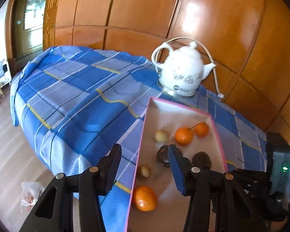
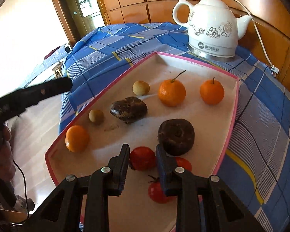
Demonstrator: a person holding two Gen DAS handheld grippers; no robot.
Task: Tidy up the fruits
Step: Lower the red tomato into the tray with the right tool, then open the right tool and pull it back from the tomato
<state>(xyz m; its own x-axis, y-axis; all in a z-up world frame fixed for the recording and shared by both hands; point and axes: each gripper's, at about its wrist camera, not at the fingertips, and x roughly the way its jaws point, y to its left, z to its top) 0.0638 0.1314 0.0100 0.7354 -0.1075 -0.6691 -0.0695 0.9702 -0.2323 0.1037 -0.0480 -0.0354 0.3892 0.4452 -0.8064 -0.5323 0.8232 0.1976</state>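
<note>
The right gripper pinches a tomato (soft, squashy) by its round sides; left gripper spread, empty.

I note a pink-rimmed tray holding three oranges, two dark fruits, two pale fruits; three tomatoes at six o'clock.

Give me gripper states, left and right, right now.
Left gripper: open, straddling the pink box wall, holding nothing.
Right gripper: fingers around a red tomato; grip cannot be told.
</note>
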